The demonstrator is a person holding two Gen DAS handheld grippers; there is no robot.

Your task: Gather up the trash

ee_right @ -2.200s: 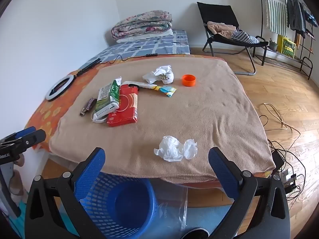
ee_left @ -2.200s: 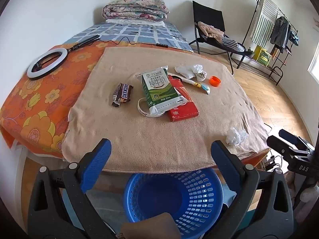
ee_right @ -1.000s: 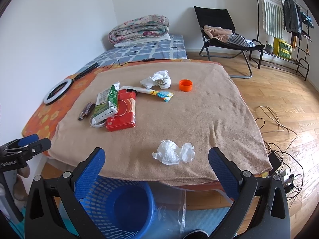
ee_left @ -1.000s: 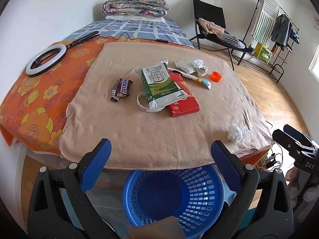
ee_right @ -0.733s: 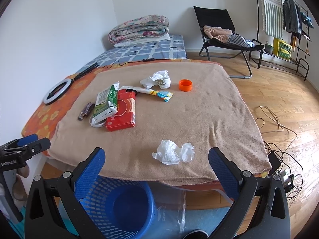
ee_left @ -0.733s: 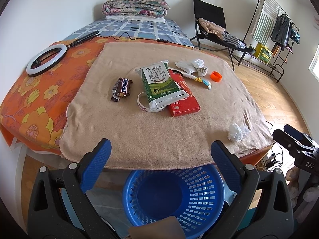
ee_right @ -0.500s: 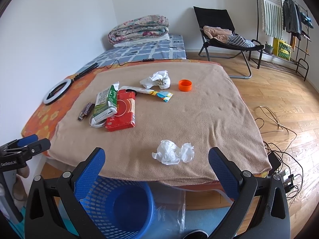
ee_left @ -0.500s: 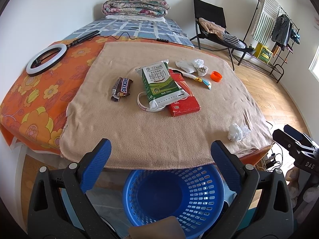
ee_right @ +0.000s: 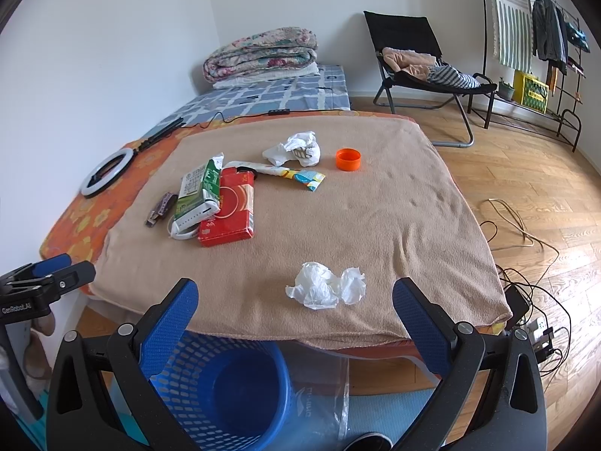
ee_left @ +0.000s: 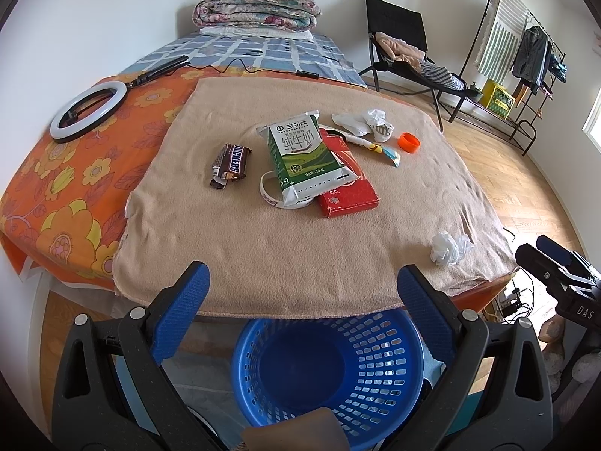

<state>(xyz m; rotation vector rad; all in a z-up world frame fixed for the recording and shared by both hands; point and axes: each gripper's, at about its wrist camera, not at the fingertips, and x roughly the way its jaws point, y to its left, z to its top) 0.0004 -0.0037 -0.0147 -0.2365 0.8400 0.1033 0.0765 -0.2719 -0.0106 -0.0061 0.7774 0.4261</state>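
— Where is the trash?

— Spread over a tan blanket [ee_left: 300, 248] that covers the table. Nearest the front edge, toward the right, lies a crumpled white tissue [ee_right: 325, 289]. Further back sits a cluster: a green and white milk carton [ee_left: 304, 159] lying on its side, partly on top of a flat red box [ee_left: 347, 188] and over a white band [ee_left: 268, 195]. Just left of the carton is a Snickers wrapper [ee_left: 230, 165], apart from it.

— And behind that?

— A second wad of white paper [ee_right: 296, 148], a long yellow and blue wrapper [ee_right: 296, 174] running from the red box's far end, and an orange bottle cap [ee_right: 348, 159] alone to the right.

— Where does it all go?

— A blue plastic basket [ee_left: 375, 372] stands on the floor below the table's front edge. A clear plastic bag [ee_right: 323, 394] lies on the floor just beside it.

— What about the jaws?

— The left gripper [ee_left: 303, 286] hovers over the basket with its jaws spread wide and nothing between them. The right gripper [ee_right: 295, 302] is likewise released, its jaws framing the crumpled tissue from short of the table's edge, not touching it.

— Anything else around?

— An orange floral sheet [ee_left: 67, 173] with a ring light [ee_left: 88, 111] on it, a folded quilt [ee_left: 259, 9] at the far end of the bed, and a black folding chair [ee_right: 417, 60] on the wooden floor.
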